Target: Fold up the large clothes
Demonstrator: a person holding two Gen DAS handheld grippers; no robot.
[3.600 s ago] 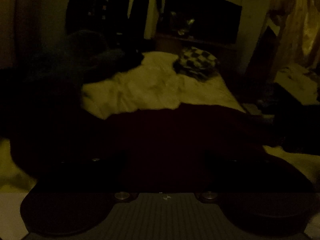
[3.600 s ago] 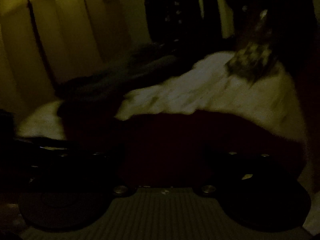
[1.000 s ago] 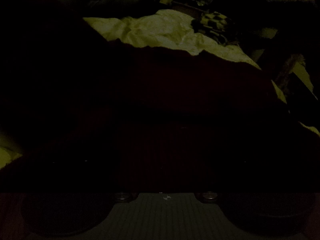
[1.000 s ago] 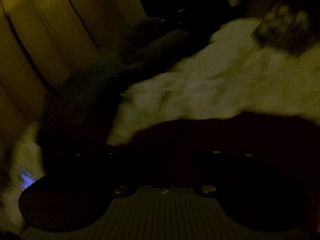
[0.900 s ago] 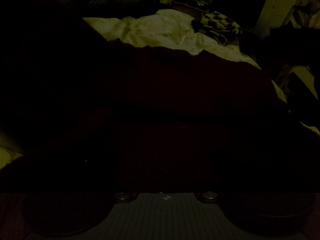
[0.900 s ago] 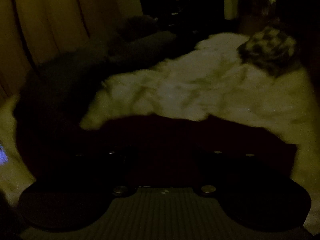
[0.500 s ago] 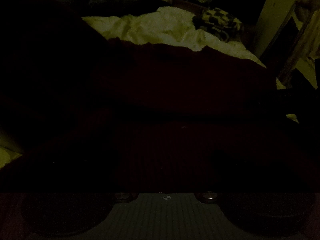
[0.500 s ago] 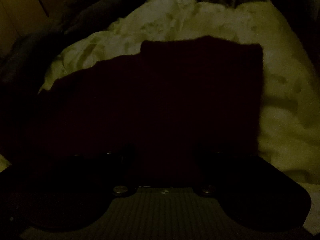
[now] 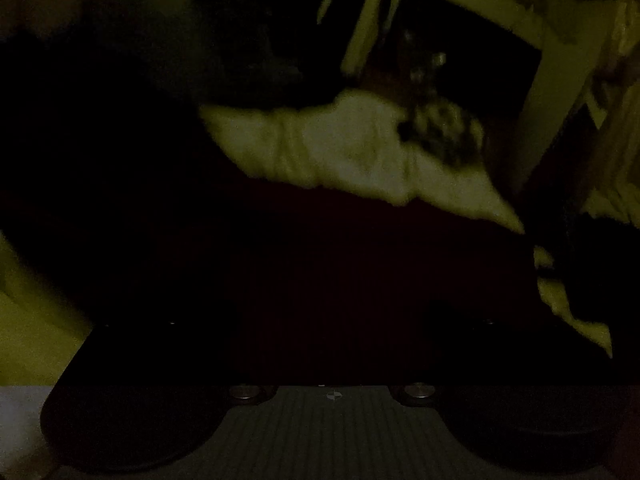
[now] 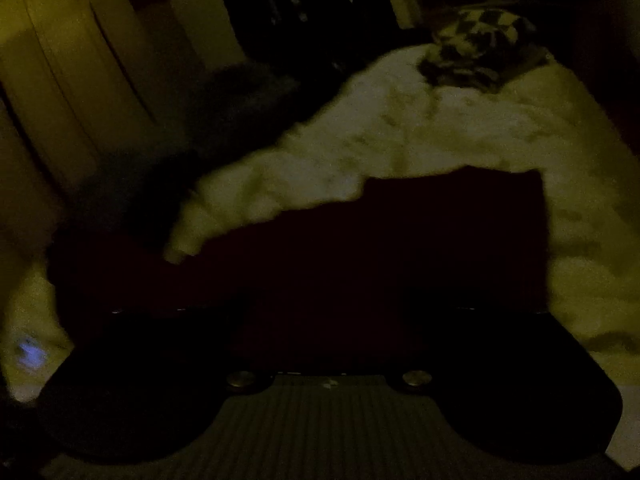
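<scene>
While your dark red garment [image 10: 420,248] lies on the pale bedding [image 10: 460,132], neither gripper's grip state is discernible.

Garment [image 10: 400,256] spread across the near part of the bed [image 10: 460,136], right in front of both grippers. From the right wrist view, its far right portion lies further up the bed than its left. Beyond it, bedding runs back to a patterned cloth [image 10: 476,48] at the far end, right of centre. A heap of clothes [image 10: 240,92] lies on the bed's left side, probably against the wardrobe [image 10: 80,60] further left. Hanging clothes [image 9: 272,20] behind the bed.
</scene>
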